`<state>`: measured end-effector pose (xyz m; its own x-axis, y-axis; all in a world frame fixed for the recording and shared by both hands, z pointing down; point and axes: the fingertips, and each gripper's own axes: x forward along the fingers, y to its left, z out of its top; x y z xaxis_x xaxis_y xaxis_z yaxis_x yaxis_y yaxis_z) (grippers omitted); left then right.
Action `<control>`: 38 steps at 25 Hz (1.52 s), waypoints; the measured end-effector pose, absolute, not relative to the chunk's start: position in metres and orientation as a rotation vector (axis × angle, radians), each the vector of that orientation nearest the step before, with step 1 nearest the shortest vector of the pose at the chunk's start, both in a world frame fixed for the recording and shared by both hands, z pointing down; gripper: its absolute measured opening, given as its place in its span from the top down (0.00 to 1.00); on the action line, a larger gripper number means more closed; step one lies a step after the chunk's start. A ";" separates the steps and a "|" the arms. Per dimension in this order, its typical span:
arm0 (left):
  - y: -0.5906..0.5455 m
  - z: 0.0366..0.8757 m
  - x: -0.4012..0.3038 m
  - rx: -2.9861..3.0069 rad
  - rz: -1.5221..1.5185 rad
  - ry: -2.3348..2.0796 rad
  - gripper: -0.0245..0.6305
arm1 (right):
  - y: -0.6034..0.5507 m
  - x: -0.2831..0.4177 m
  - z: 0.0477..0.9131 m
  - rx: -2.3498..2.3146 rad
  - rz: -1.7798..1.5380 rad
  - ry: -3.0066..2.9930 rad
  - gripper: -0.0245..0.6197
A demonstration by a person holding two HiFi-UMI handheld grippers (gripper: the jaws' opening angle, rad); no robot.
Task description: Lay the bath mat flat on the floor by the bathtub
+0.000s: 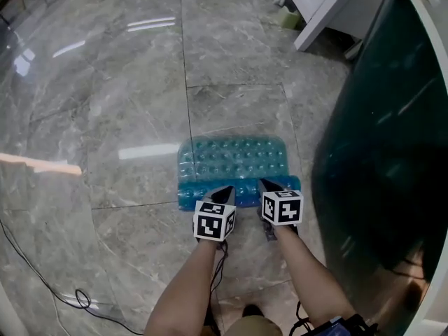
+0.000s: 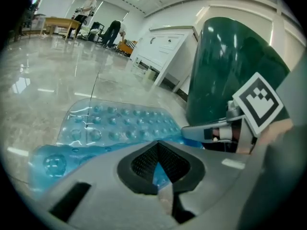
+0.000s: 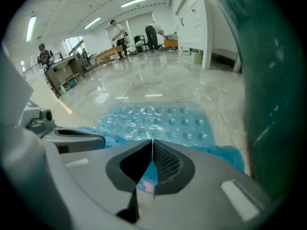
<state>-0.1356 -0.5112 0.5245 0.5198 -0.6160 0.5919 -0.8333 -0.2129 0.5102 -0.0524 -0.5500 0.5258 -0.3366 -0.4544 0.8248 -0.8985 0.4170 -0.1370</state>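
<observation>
Downward, both tongs (image 1: 224, 190) (image 1: 265, 184) on bath mat (image 1: 234, 158)

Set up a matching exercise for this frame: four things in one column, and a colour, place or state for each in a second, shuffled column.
Things:
1. bath mat
2. bathtub
3. cabinet
4. left hand-held gripper

Descriptions:
A. dark green, along the right side of the head view
B. shut on the mat's near edge
C. translucent blue and bumpy, on the floor tiles
D. white, beyond the mat's far end

Pairs: 1-C, 2-A, 3-D, 4-B
</observation>
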 end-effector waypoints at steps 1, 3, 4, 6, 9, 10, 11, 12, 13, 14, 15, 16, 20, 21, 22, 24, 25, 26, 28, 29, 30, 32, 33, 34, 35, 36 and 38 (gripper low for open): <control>-0.509 0.525 -0.136 1.932 0.335 -1.193 0.95 | -0.546 -0.053 0.522 1.160 0.751 -1.957 0.94; -0.514 0.524 -0.137 1.964 0.329 -1.233 0.96 | -0.549 -0.055 0.511 1.210 0.675 -2.000 0.94; -0.519 0.523 -0.139 1.987 0.325 -1.263 0.96 | -0.554 -0.057 0.505 1.237 0.647 -2.032 0.94; -0.517 0.524 -0.141 2.013 0.318 -1.322 0.96 | -0.555 -0.059 0.501 1.265 0.617 -2.083 0.94; -0.501 0.525 -0.138 2.013 0.282 -1.392 0.96 | -0.546 -0.053 0.503 1.259 0.570 -2.107 0.94; -0.499 0.524 -0.138 2.016 0.273 -1.420 0.96 | -0.545 -0.051 0.503 1.247 0.548 -2.108 0.94; -0.496 0.523 -0.136 2.018 0.264 -1.447 0.96 | -0.544 -0.049 0.504 1.234 0.529 -2.104 0.94; -0.493 0.522 -0.135 2.017 0.251 -1.467 0.96 | -0.542 -0.046 0.508 1.221 0.518 -2.094 0.94; -0.491 0.521 -0.133 2.015 0.235 -1.480 0.96 | -0.539 -0.042 0.513 1.207 0.516 -2.082 0.95; -0.488 0.520 -0.132 2.011 0.217 -1.481 0.96 | -0.536 -0.039 0.519 1.196 0.519 -2.077 0.95; -0.484 0.519 -0.130 2.005 0.198 -1.471 0.96 | -0.532 -0.036 0.523 1.189 0.519 -2.080 0.95; -0.479 0.517 -0.128 1.993 0.177 -1.457 0.96 | -0.527 -0.034 0.525 1.187 0.507 -2.088 0.95; -0.462 0.498 -0.124 1.959 0.088 -1.490 0.96 | -0.504 -0.029 0.525 1.177 0.438 -2.104 0.95; -0.459 0.493 -0.123 1.958 0.075 -1.511 0.96 | -0.498 -0.028 0.525 1.173 0.427 -2.108 0.95; -0.458 0.489 -0.122 1.957 0.070 -1.529 0.96 | -0.491 -0.026 0.525 1.169 0.415 -2.113 0.95; -0.456 0.486 -0.120 1.964 0.088 -1.548 0.95 | -0.477 -0.022 0.525 1.163 0.403 -2.127 0.95; -0.455 0.487 -0.119 1.965 0.104 -1.553 0.95 | -0.471 -0.020 0.525 1.162 0.405 -2.134 0.95; -0.454 0.489 -0.119 1.959 0.118 -1.558 0.95 | -0.465 -0.018 0.526 1.163 0.411 -2.139 0.95; -0.451 0.497 -0.122 1.926 0.141 -1.565 0.95 | -0.451 -0.014 0.530 1.157 0.436 -2.137 0.95; -0.448 0.504 -0.124 1.905 0.158 -1.565 0.95 | -0.444 -0.012 0.533 1.148 0.453 -2.134 0.95; -0.443 0.511 -0.125 1.887 0.178 -1.564 0.95 | -0.435 -0.010 0.536 1.132 0.469 -2.133 0.95; -0.433 0.522 -0.124 1.872 0.217 -1.564 0.95 | -0.421 -0.008 0.533 1.095 0.475 -2.145 0.95; -0.427 0.525 -0.122 1.874 0.224 -1.565 0.95 | -0.417 -0.007 0.527 1.087 0.466 -2.162 0.95; -0.421 0.527 -0.120 1.876 0.219 -1.563 0.96 | -0.416 -0.006 0.519 1.093 0.459 -2.182 0.95; -0.415 0.528 -0.118 1.874 0.207 -1.560 0.96 | -0.417 -0.004 0.512 1.107 0.461 -2.198 0.95; -0.408 0.529 -0.117 1.870 0.194 -1.557 0.96 | -0.421 -0.004 0.507 1.123 0.471 -2.208 0.95; -0.393 0.531 -0.113 1.855 0.183 -1.552 0.96 | -0.430 -0.004 0.506 1.142 0.492 -2.203 0.95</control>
<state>-0.1132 -0.3932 0.5306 0.2721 -0.8090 0.5210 -0.9080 -0.0365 0.4175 -0.0040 -0.4303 0.5062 -0.4479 -0.6029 0.6602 -0.8265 0.5608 -0.0486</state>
